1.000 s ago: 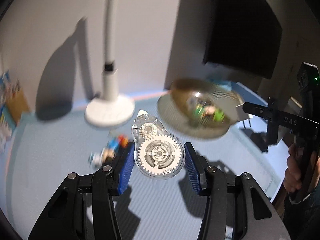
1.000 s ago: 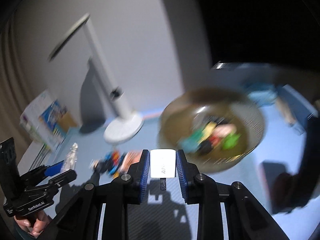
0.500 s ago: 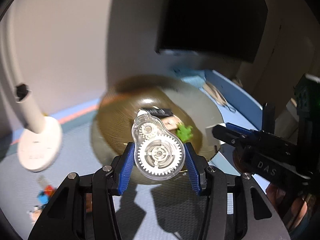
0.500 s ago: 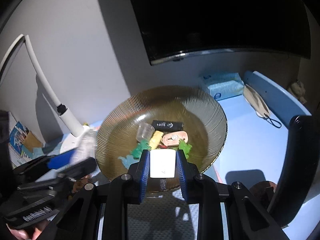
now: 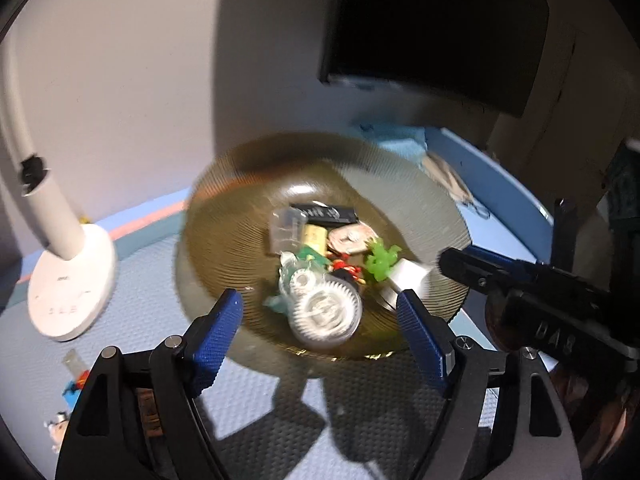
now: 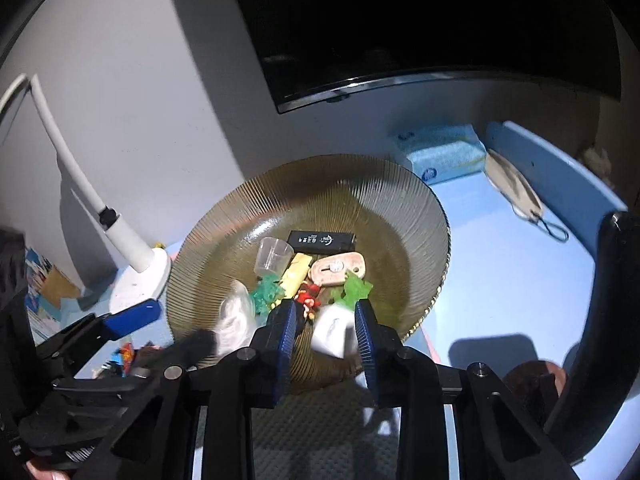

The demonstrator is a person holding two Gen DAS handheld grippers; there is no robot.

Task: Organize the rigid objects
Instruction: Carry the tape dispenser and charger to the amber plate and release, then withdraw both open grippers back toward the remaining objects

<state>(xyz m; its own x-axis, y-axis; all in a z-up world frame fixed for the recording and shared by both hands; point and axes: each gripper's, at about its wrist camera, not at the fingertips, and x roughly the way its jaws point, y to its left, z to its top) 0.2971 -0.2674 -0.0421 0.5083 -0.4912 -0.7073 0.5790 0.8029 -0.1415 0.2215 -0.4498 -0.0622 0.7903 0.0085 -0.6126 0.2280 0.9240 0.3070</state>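
Both tools hung over the ribbed amber glass bowl (image 6: 424, 208) on the blue worktop (image 6: 500, 280), each spread wide and gripping nothing. Half a second earlier the left tool (image 5: 320, 320) had clamped the clear tape dispenser (image 5: 320, 304) with its white gears between blue pads; now its pads (image 5: 218, 330) stood well apart, and the dispenser showed blurred low in the near side of the bowl, whether landed or falling could not be told. The right tool (image 6: 326, 332), earlier pinching a small white block (image 6: 334, 330), had likewise let go; the block appeared tilted and smeared between the parted pads, above the bowl's near rim.

In the left-wrist view the dispenser's long axis ran from the large gear, nearest the camera, up to the small gear, its narrow end pointing toward the bowl's middle and the heap already there: a black stick (image 6: 322, 239), a clear cup (image 6: 273, 256), a yellow piece (image 6: 296, 272), a pink oval (image 6: 338, 268) and green figures (image 6: 354, 288). The block's heading was too blurred to judge.

By appearances, two more items were joining the collection. A few small toys (image 5: 74, 388) lay on the worktop near the white lamp base (image 5: 72, 284), apparently awaiting pickup.
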